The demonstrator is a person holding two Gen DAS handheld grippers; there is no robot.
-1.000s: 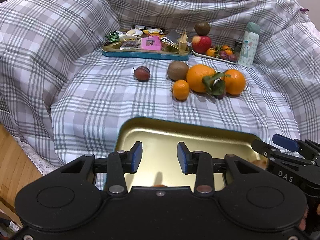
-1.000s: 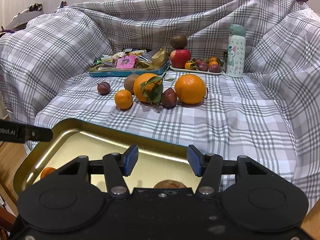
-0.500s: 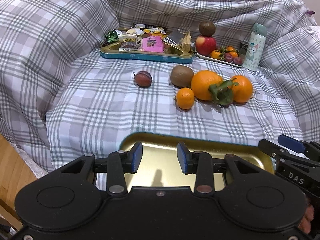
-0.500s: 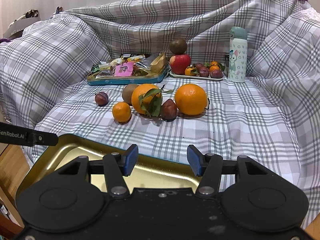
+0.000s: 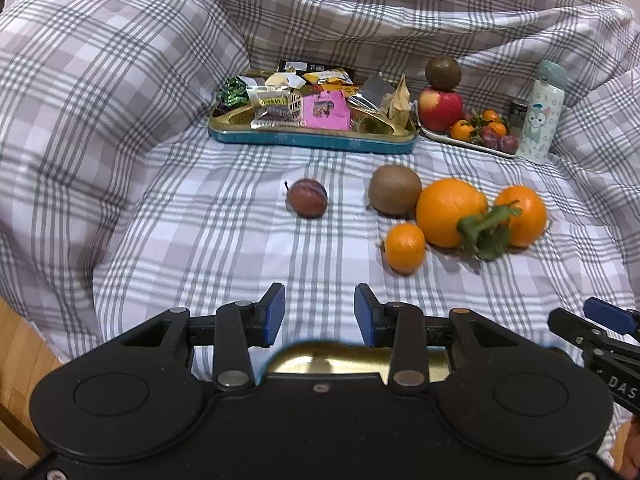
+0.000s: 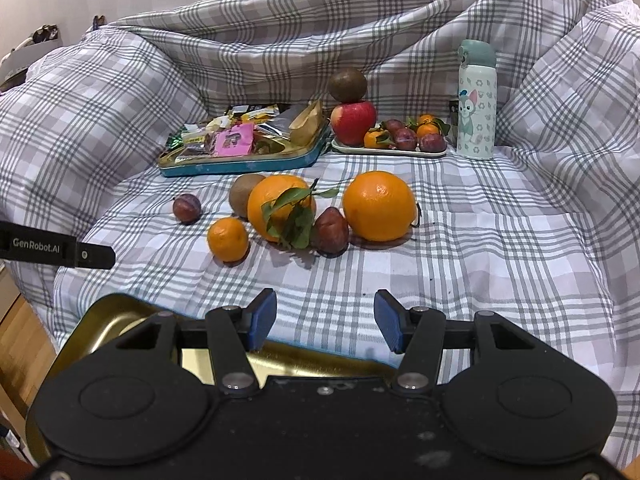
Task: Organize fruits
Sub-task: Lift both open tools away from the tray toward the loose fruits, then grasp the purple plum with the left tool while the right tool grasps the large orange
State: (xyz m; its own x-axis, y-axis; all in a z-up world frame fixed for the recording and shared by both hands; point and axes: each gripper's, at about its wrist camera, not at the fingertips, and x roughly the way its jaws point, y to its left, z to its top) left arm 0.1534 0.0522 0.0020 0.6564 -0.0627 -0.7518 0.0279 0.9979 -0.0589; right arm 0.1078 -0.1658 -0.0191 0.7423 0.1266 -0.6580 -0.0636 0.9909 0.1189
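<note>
Fruit sits loose mid-blanket ahead of you: a kiwi (image 6: 245, 194) lying with its long axis roughly across the view, touching a big orange (image 6: 280, 206) whose leafy stem (image 6: 294, 216) points toward you, a dark plum (image 6: 330, 230) leaning on it, a second orange (image 6: 378, 205) to the right, a mandarin (image 6: 228, 239) in front and a lone plum (image 5: 307, 197), stem up-left, well apart. Your left gripper (image 5: 319, 312) and right gripper (image 6: 325, 322) both stand open, nothing between the blue pads, over the near gold tray (image 6: 116, 320). Everything's on a grey plaid blanket (image 6: 500, 240); at the back are a snack tin (image 6: 240, 160), a fruit plate (image 6: 390, 151) and a cartoon bottle (image 6: 476, 100).
</note>
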